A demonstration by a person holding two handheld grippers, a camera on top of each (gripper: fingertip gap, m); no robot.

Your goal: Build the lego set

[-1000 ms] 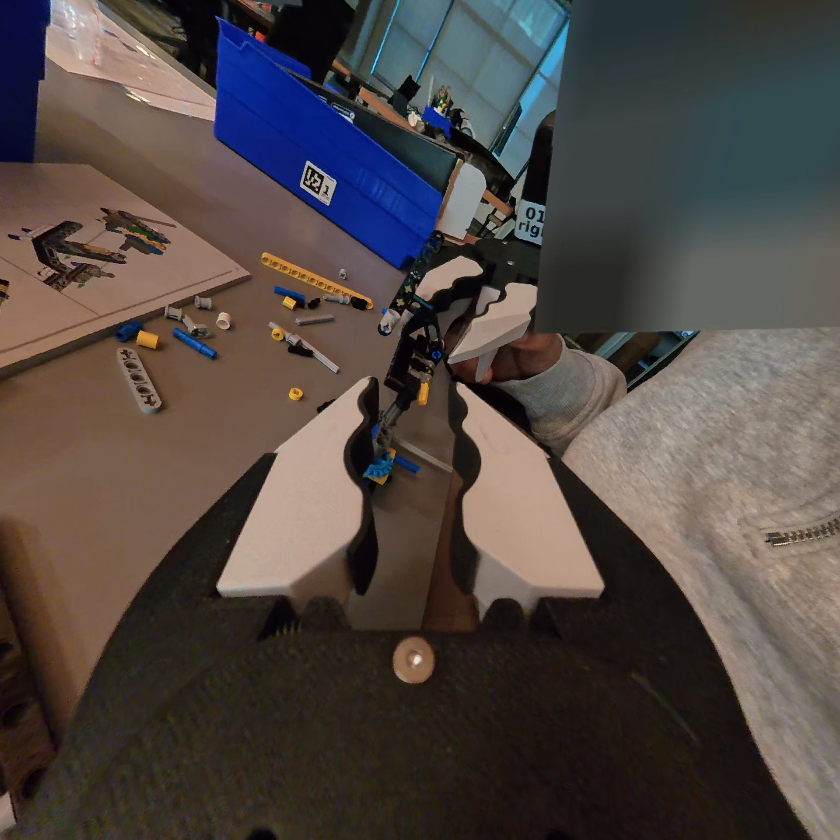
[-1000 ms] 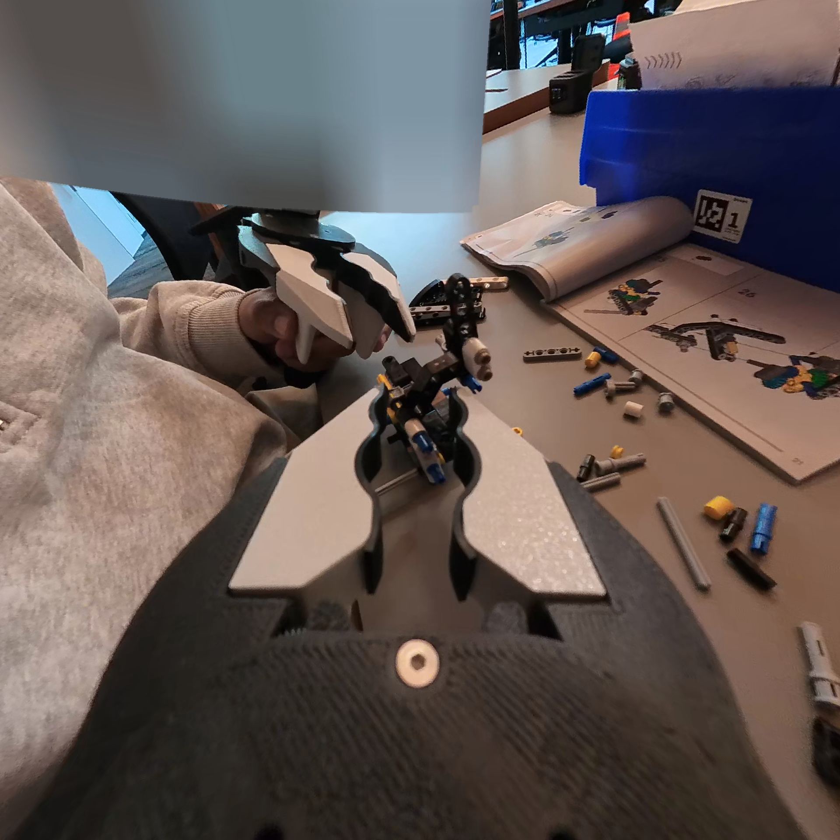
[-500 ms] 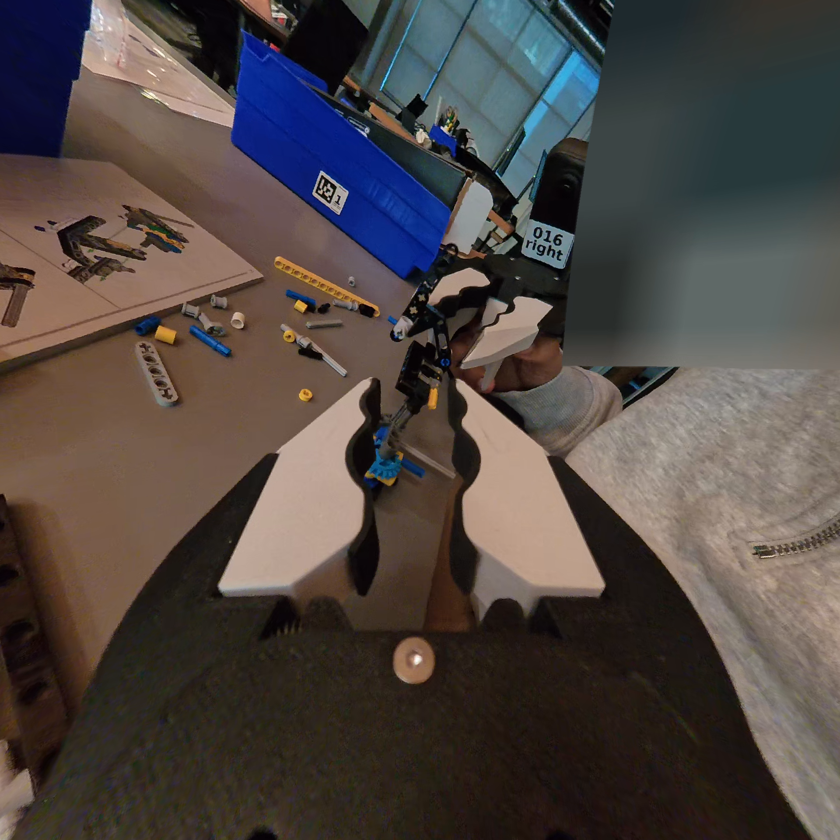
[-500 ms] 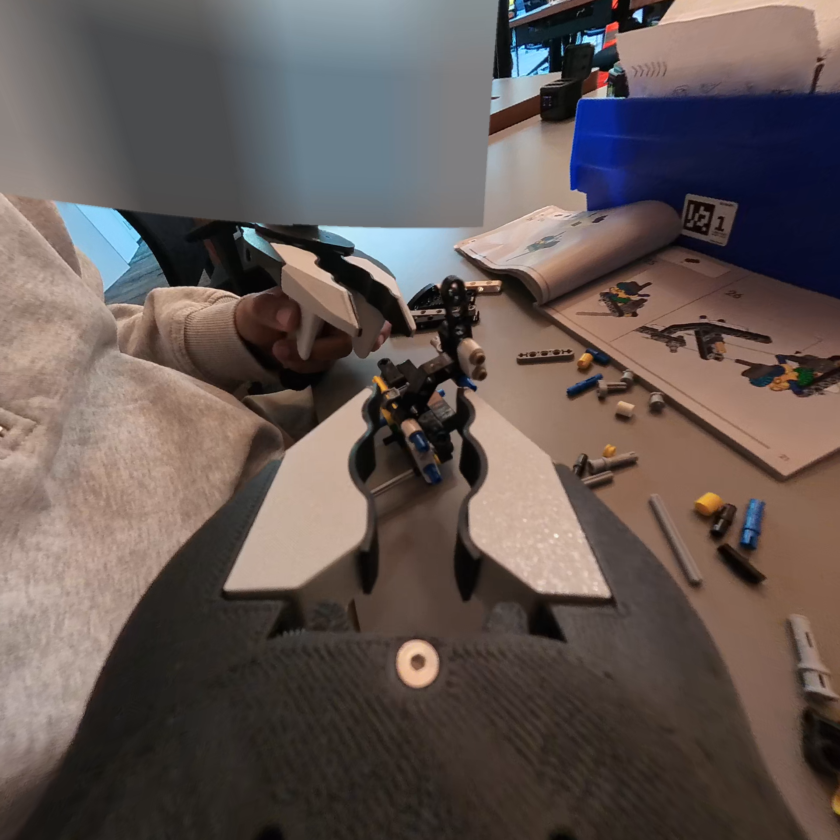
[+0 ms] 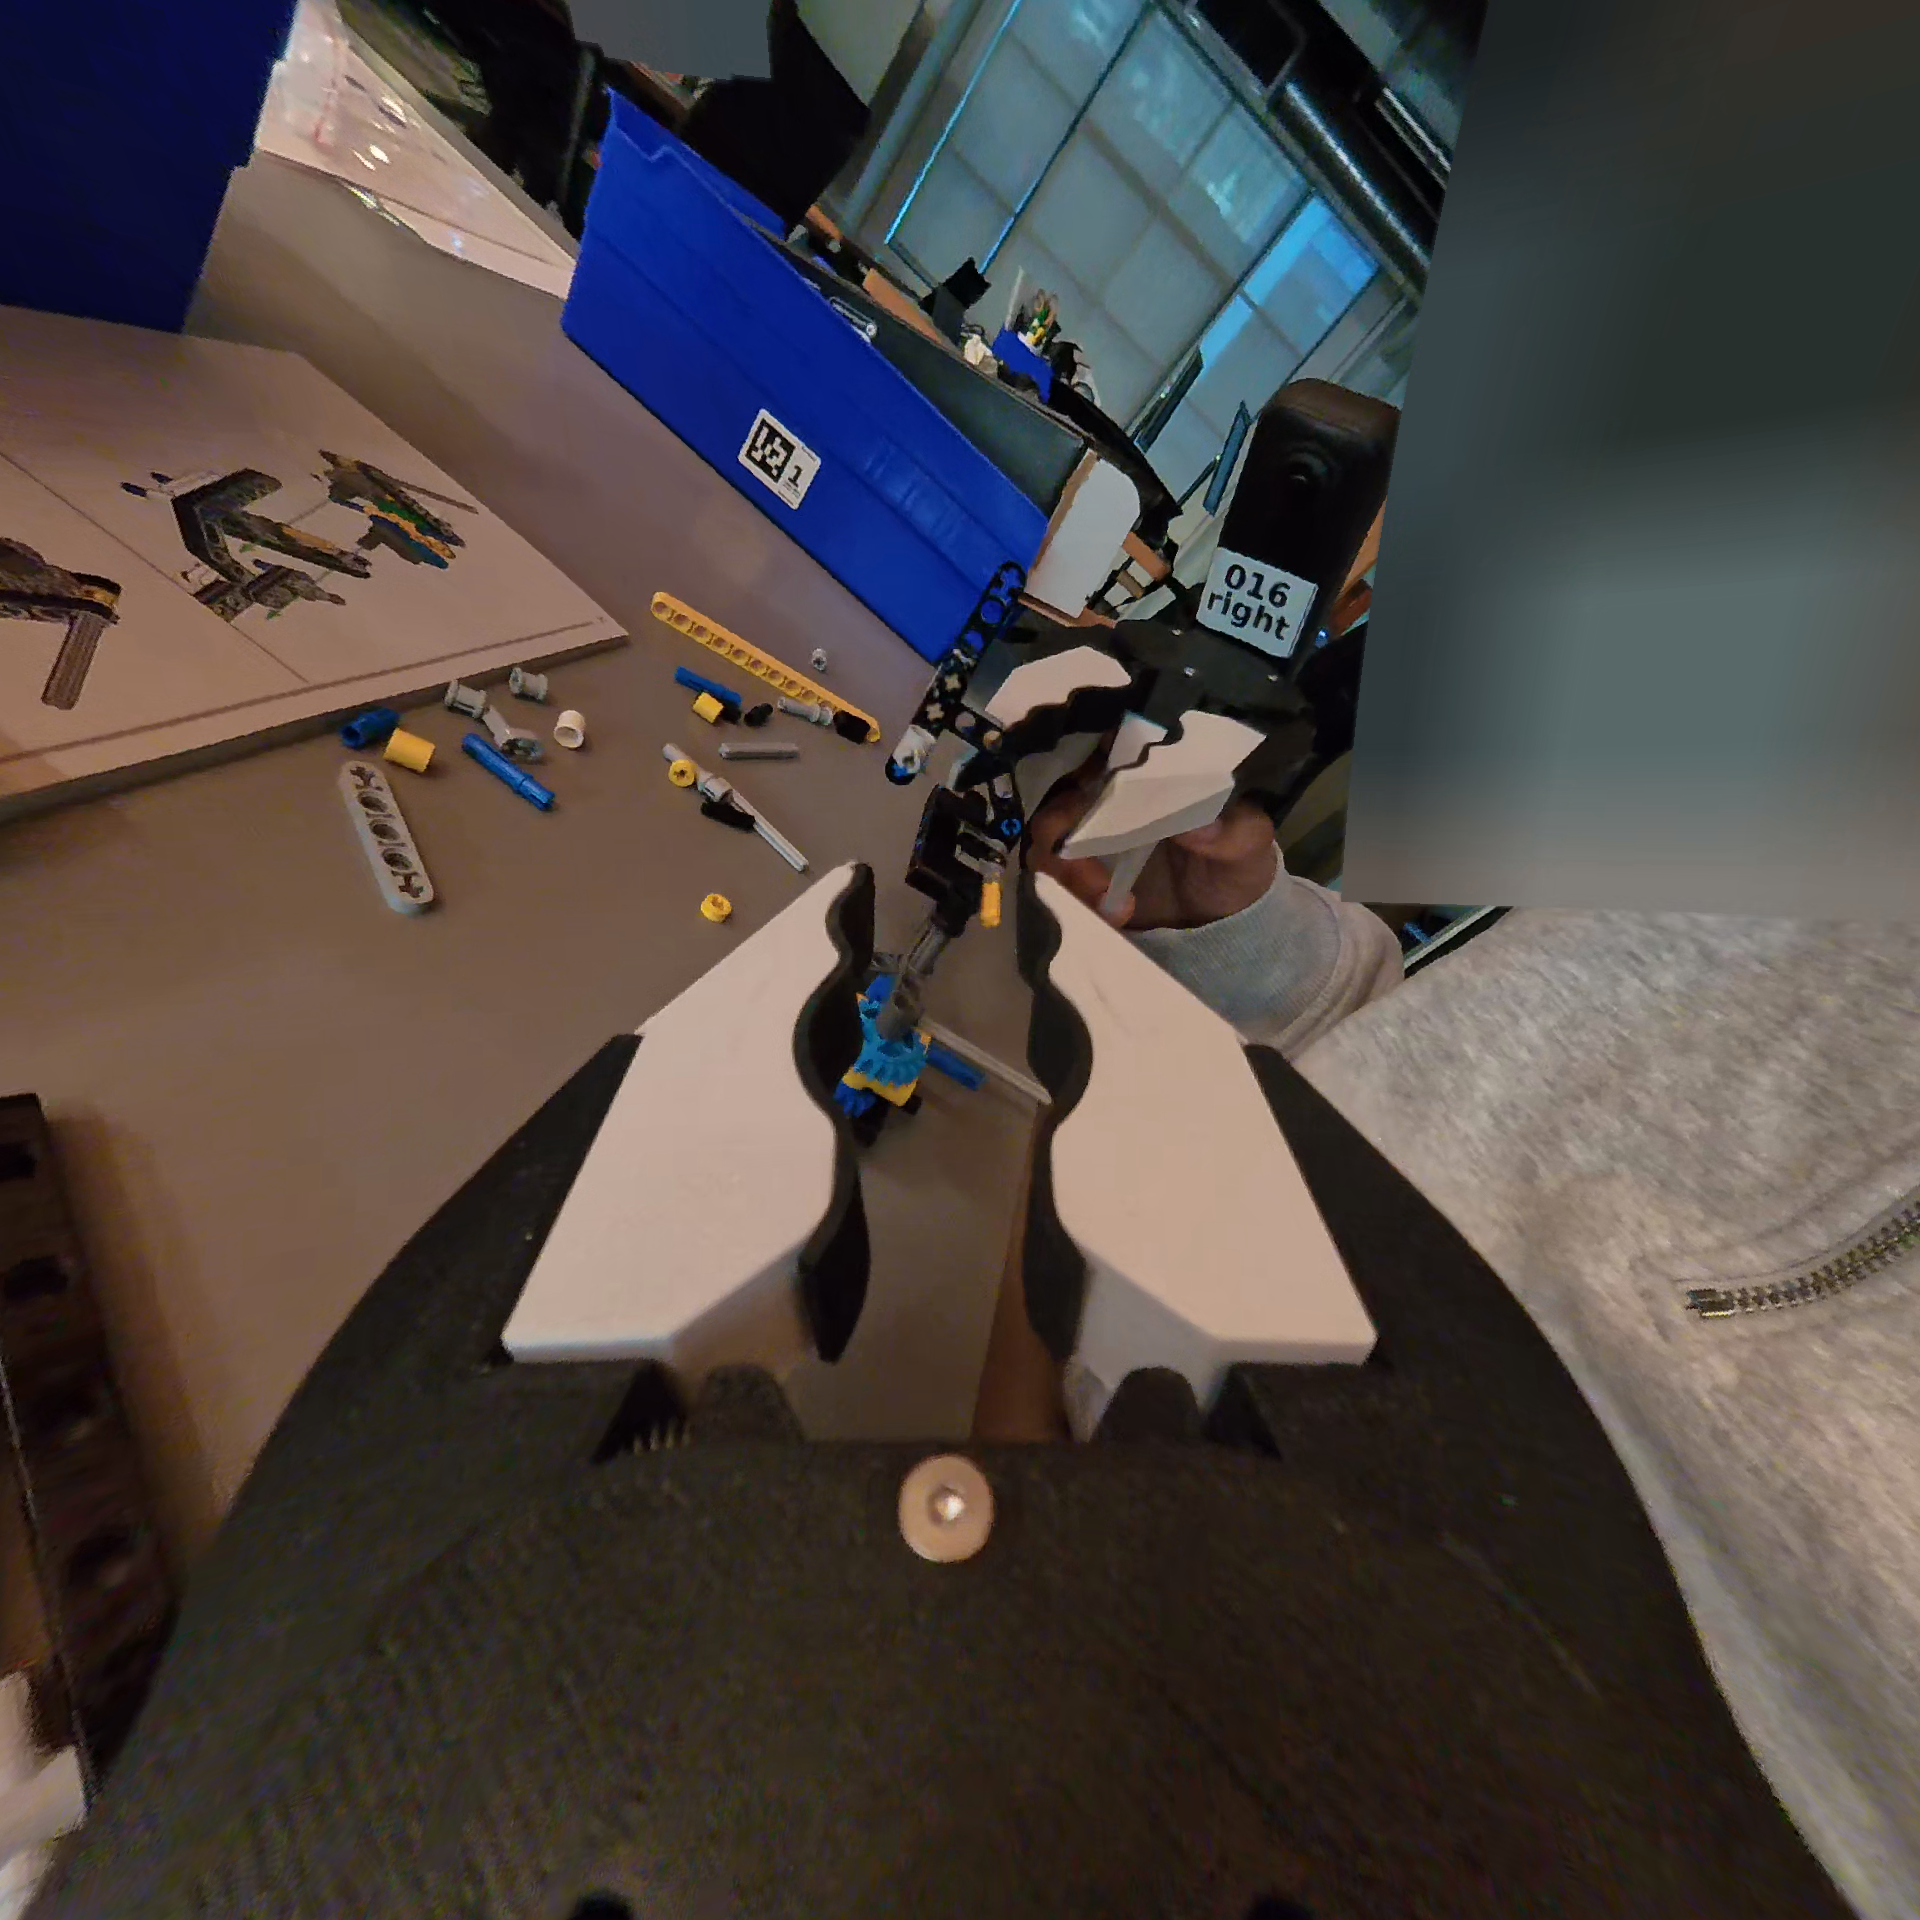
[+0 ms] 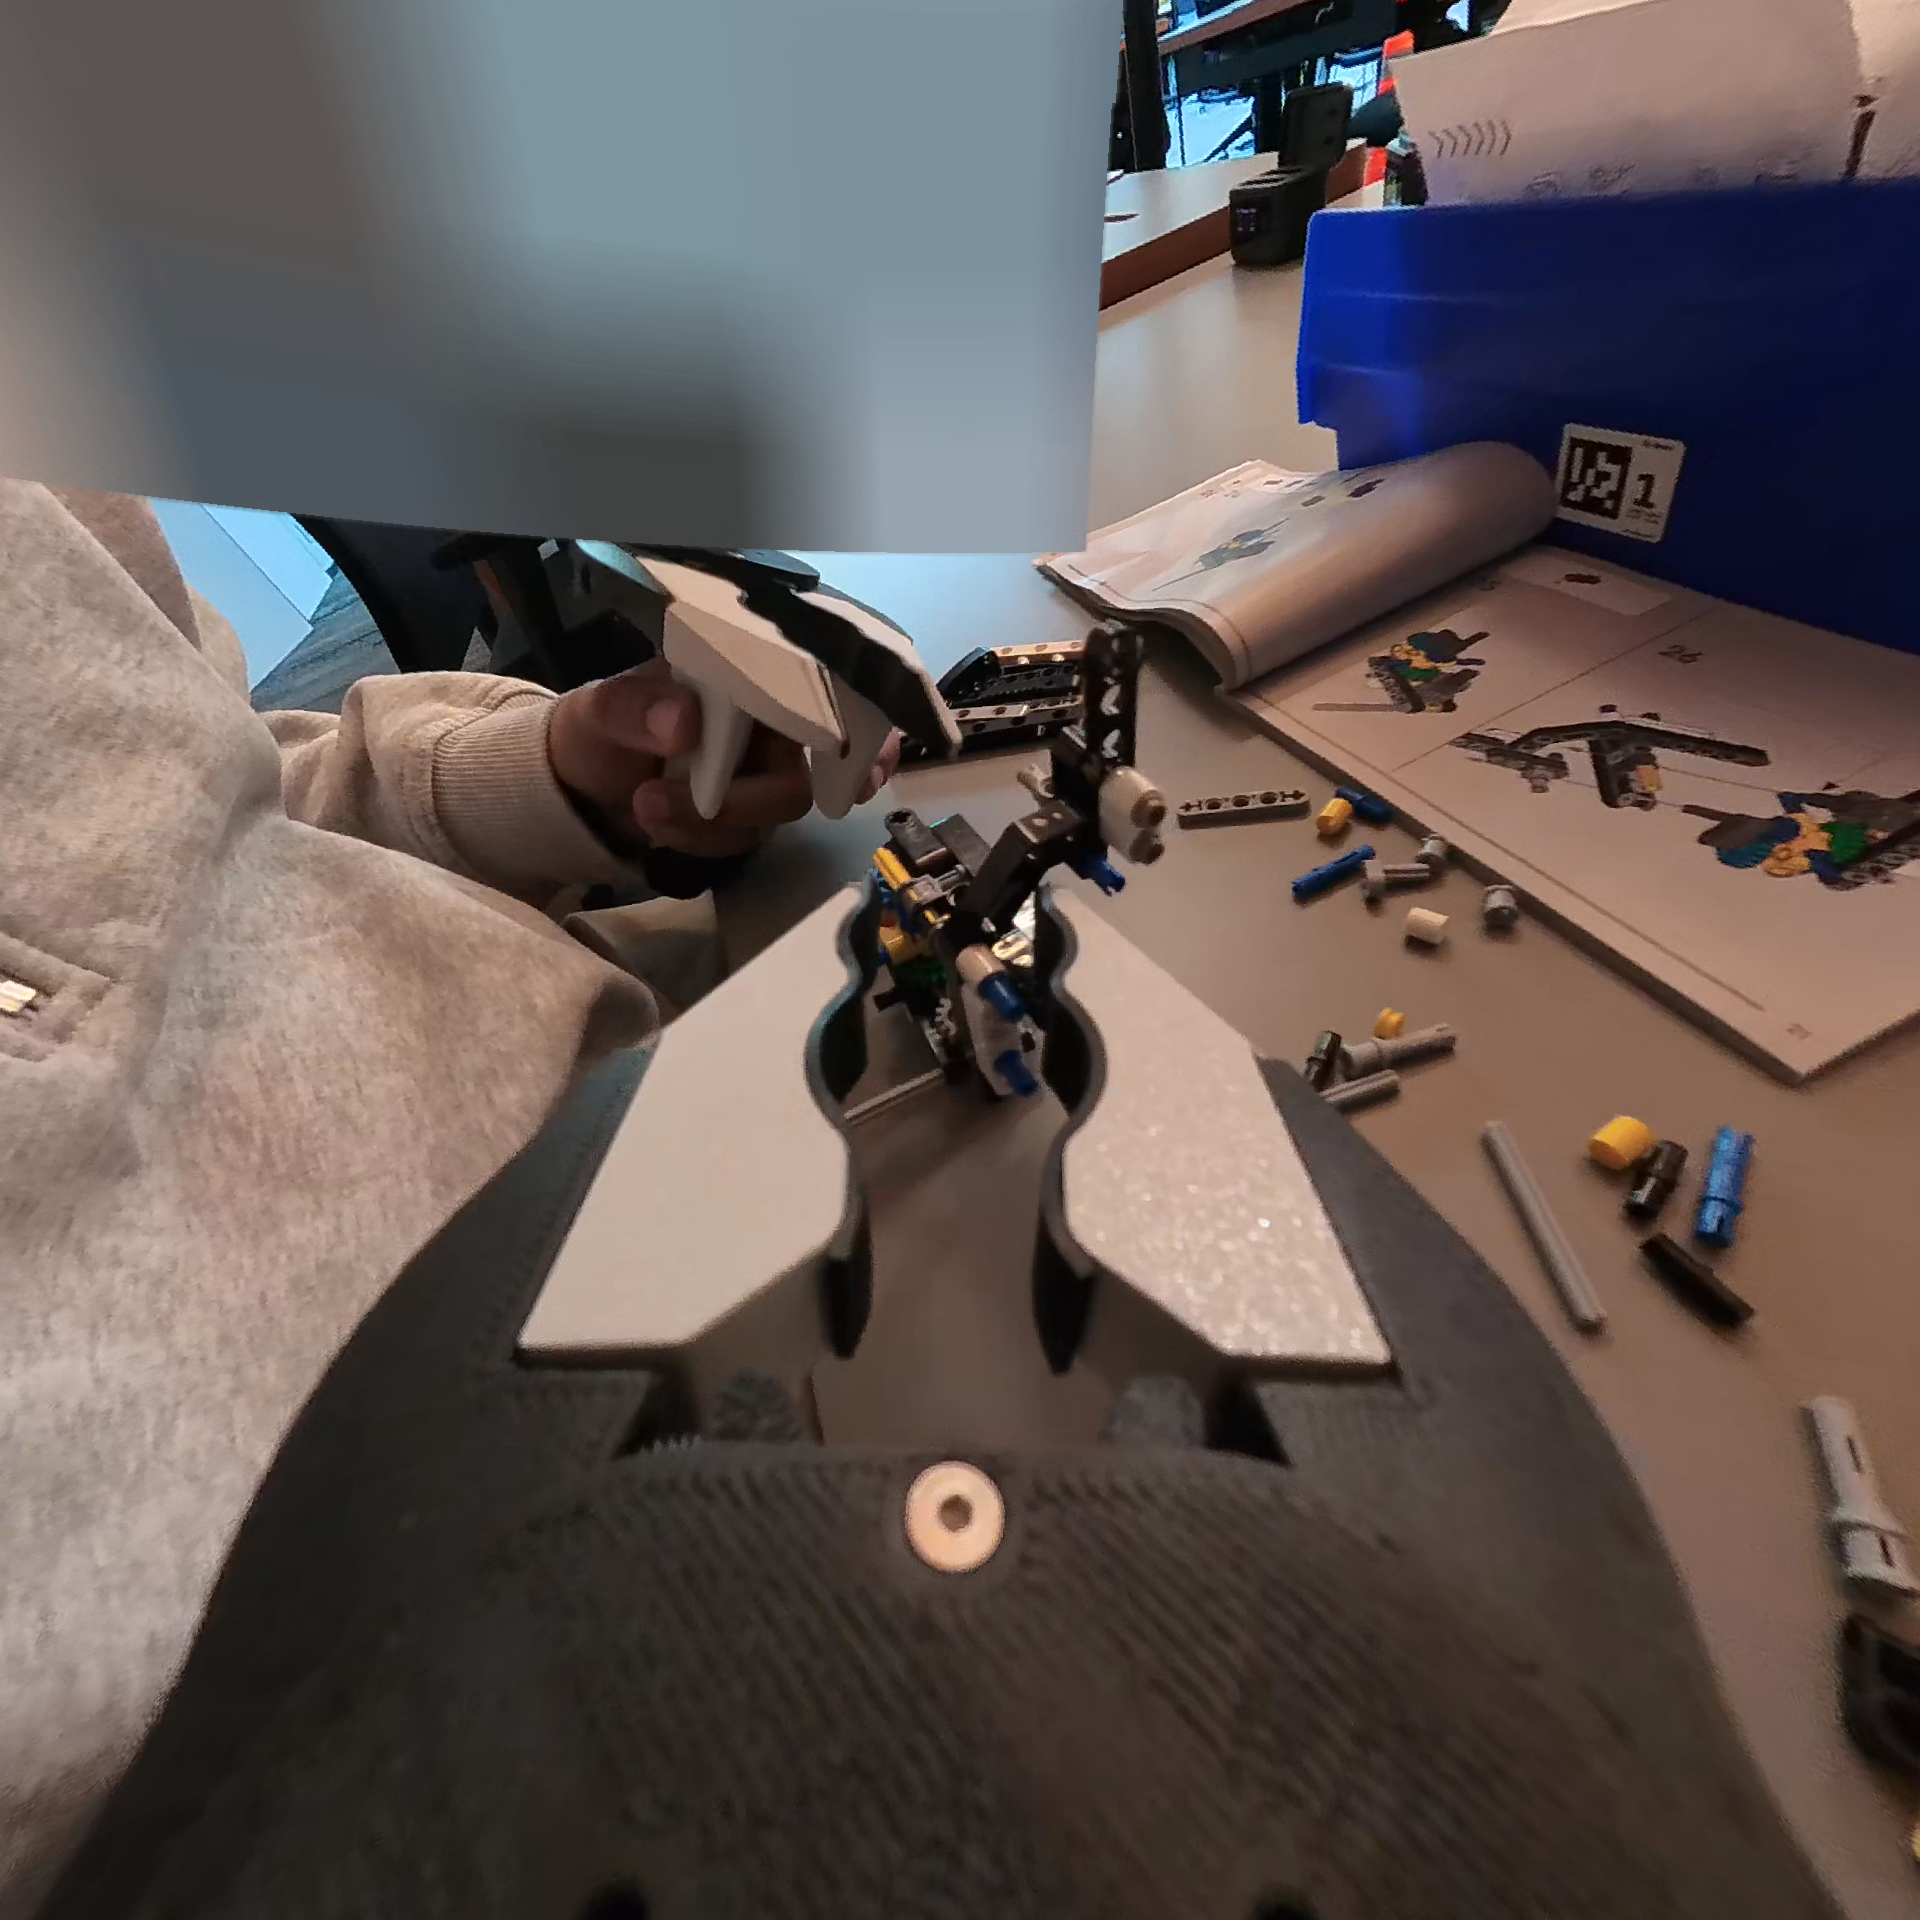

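Observation:
A small black lego assembly [image 6: 997, 862] with blue and yellow pins and an upright black beam stands between my right gripper's [image 6: 956, 904] fingers. The pads sit close on both of its sides, so it looks held. In the left wrist view the assembly [image 5: 956, 831] reaches from the right gripper [image 5: 1023, 790] down between my left gripper's [image 5: 945, 883] fingers. Its blue gear [image 5: 888, 1060] lies against the left pad, with a clear gap to the right pad. The left gripper also shows in the right wrist view [image 6: 914, 727], up and left of the assembly.
An open instruction manual [image 5: 260, 582] [image 6: 1621, 790] lies by a blue bin [image 5: 831, 416] [image 6: 1610, 343]. Loose parts are scattered on the grey table: a yellow beam [image 5: 758, 665], a grey beam [image 5: 384, 842], a grey axle [image 6: 1538, 1216], pins. The person's grey sleeve [image 6: 312, 935] is close by. Across from one pair of fingers to the other is roughly 5 centimeters. The grey axle [image 6: 1538, 1216] lies around 11 centimeters away from my right fingertips. My left wrist view [image 5: 764, 744] looks at it from another angle.
Both views have tilted and shifted slightly against the table. The assembly keeps the same place between both pairs of fingers, and the finger gaps look unchanged.

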